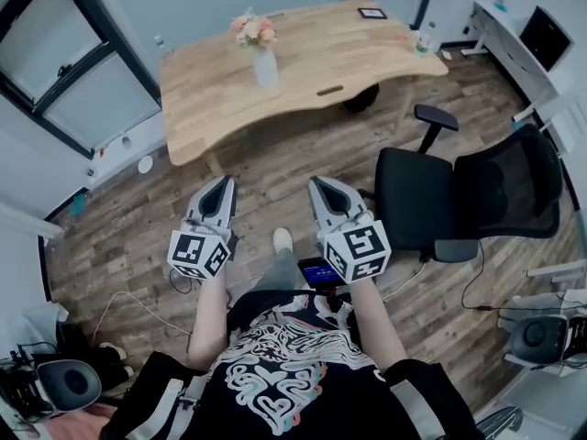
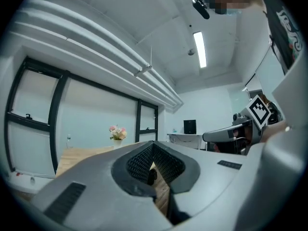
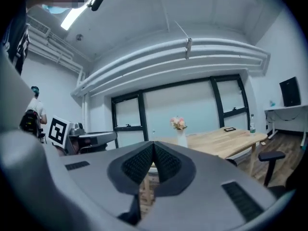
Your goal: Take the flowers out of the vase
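A bunch of pink and cream flowers [image 1: 253,30] stands in a white vase [image 1: 265,69] on the wooden table [image 1: 303,62], well ahead of both grippers. The flowers [image 2: 117,132] show small and far in the left gripper view, and the flowers [image 3: 178,123] with the vase [image 3: 181,138] show far off in the right gripper view. My left gripper [image 1: 221,184] and right gripper [image 1: 317,186] are held level side by side over the floor, short of the table. Both are shut with nothing between their jaws.
A black office chair [image 1: 459,200] stands to the right of my right gripper. A small dark tablet [image 1: 372,13] and a bottle [image 1: 425,37] are at the table's far right. A white desk with a monitor [image 1: 543,37] lines the right wall. Cables lie on the wood floor [image 1: 138,236].
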Tool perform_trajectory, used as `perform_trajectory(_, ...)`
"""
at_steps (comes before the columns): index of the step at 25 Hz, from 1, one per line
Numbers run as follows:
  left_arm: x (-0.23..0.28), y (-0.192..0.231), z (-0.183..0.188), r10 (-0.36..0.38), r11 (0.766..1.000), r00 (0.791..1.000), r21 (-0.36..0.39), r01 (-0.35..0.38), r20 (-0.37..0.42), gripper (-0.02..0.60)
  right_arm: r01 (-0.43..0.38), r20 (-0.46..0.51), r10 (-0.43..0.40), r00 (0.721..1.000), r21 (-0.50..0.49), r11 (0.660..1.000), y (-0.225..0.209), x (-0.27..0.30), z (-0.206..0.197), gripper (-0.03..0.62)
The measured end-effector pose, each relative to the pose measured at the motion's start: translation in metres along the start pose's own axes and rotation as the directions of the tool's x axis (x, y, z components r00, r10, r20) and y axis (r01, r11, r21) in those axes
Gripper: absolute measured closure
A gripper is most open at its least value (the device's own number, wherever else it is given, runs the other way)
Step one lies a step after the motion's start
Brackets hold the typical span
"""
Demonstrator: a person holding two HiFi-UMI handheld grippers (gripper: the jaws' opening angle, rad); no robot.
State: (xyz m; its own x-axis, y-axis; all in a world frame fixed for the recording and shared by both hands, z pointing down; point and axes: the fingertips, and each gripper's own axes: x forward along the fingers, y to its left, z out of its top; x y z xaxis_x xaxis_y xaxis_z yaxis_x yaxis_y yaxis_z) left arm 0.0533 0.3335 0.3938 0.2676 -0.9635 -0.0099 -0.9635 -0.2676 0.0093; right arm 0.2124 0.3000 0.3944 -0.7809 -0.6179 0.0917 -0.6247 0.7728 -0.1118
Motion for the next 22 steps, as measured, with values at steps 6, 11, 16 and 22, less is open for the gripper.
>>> perform_trajectory(6, 0.025, 0.014, -0.011, 0.036, 0.999, 0.999, 0.019, -0.035, -0.019, 0.578, 0.035, 0.0, -0.035, 0.999, -0.005, 0.999, -0.03, 0.017, -0.003, 0.589)
perform_trajectory(11, 0.06, 0.038, -0.018, 0.056, 0.998, 0.998, 0.037, -0.055, -0.027, 0.578, 0.046, -0.016, -0.046, 0.999, -0.004, 0.999, -0.056, 0.051, -0.006, 0.589)
perform_trajectory(16, 0.116, 0.076, -0.022, 0.045, 0.999, 0.999, 0.02, -0.044, -0.013, 0.578, 0.046, -0.028, -0.046, 0.999, -0.01, 0.999, -0.086, 0.108, -0.001, 0.589)
perform_trajectory(22, 0.192, 0.127, -0.024, 0.003, 0.999, 1.0, 0.048, -0.002, -0.027, 0.578, 0.072, -0.023, -0.072, 0.997, -0.023, 0.997, -0.125, 0.188, 0.012, 0.589)
